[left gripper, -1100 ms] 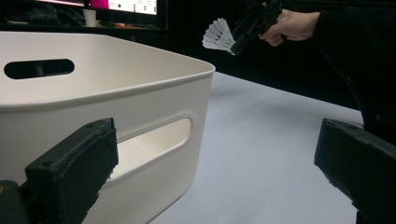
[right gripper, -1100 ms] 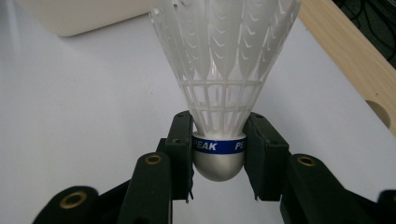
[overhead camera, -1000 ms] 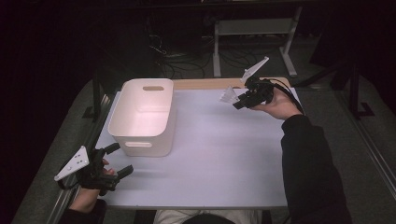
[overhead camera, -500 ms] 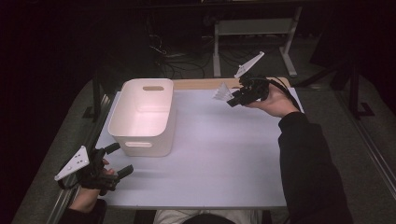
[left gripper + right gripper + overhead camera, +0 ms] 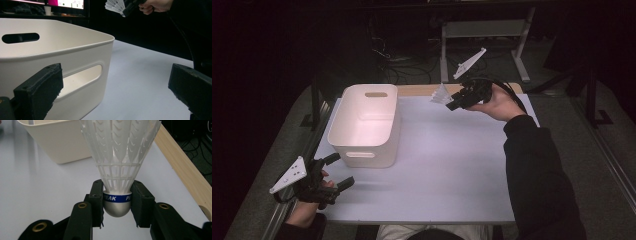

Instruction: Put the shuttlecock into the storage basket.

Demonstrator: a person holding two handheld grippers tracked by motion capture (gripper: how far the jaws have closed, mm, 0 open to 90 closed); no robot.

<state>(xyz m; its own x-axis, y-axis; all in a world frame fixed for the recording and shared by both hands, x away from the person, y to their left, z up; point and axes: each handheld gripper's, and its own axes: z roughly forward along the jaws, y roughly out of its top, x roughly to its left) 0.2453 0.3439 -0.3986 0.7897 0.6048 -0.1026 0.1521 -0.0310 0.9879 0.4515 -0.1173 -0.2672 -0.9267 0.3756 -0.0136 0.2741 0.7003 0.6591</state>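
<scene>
A white plastic shuttlecock (image 5: 119, 157) with a silver head and a blue band is pinched at its head between the black jaws of my right gripper (image 5: 117, 202). In the high view the right gripper (image 5: 455, 101) holds the shuttlecock (image 5: 440, 94) in the air over the far side of the table, right of the white bin (image 5: 367, 125). My left gripper (image 5: 334, 172) rests at the near left corner, jaws wide apart with nothing between them. In the left gripper view the bin (image 5: 50, 55) stands just ahead of its jaws (image 5: 115, 85), and the shuttlecock (image 5: 115, 6) shows at the top.
The white table top (image 5: 447, 160) has a wooden strip (image 5: 422, 90) along its far edge. A metal stand (image 5: 484, 30) and cables lie on the dark floor beyond. The bin is empty and has handle slots.
The right hand has carried the shuttlecock up and to the left, toward the bin. The left gripper has stayed put.
</scene>
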